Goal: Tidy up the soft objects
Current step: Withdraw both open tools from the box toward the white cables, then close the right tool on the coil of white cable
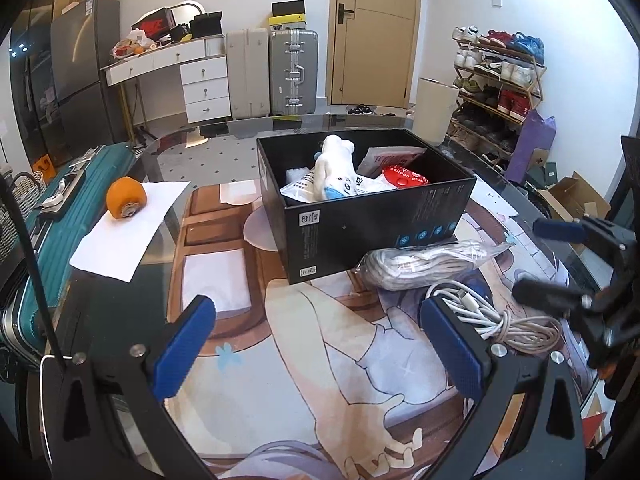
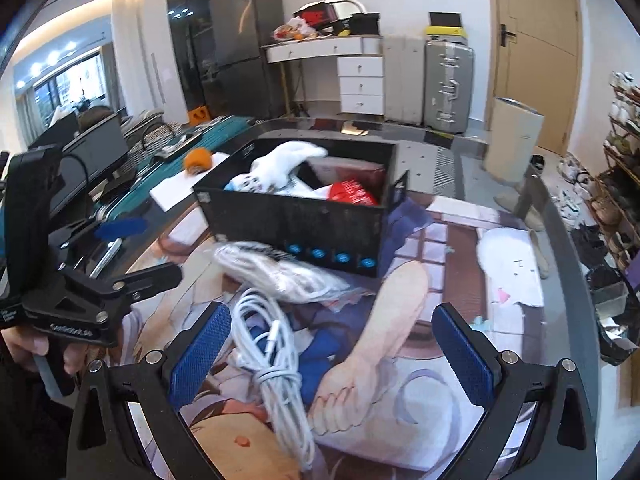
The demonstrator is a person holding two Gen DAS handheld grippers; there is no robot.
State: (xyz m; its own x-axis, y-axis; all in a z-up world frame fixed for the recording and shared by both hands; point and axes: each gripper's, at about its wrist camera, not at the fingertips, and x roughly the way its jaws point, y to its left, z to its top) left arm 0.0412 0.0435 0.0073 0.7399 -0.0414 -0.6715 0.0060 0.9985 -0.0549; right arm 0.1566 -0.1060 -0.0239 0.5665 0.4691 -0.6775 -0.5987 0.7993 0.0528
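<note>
the black box [image 1: 372,216] sits at the far middle of the surface [image 1: 120,312] and already holds a white plush toy [image 1: 334,168], a red packet [image 1: 404,174] and some white packaging. two soft things are left outside it: a bagged coil of cord [image 1: 424,262] touching the box's near wall, and a loose white cable bundle [image 2: 272,344] nearer still. so the job looks partly done, with the cables next.

the right tool [image 2: 334,356] is wide open and empty, its left pad just beside the loose bundle; the likely next move is to shift slightly left, straddle the bundle and close on it. the left tool [image 1: 320,344] is also wide open, holding nothing, low over the surface.

the box's deeper contents are hidden by its walls. the orange round object [image 1: 126,198] on paper at far left is hard to identify. the far view from the right wrist is blurred.
</note>
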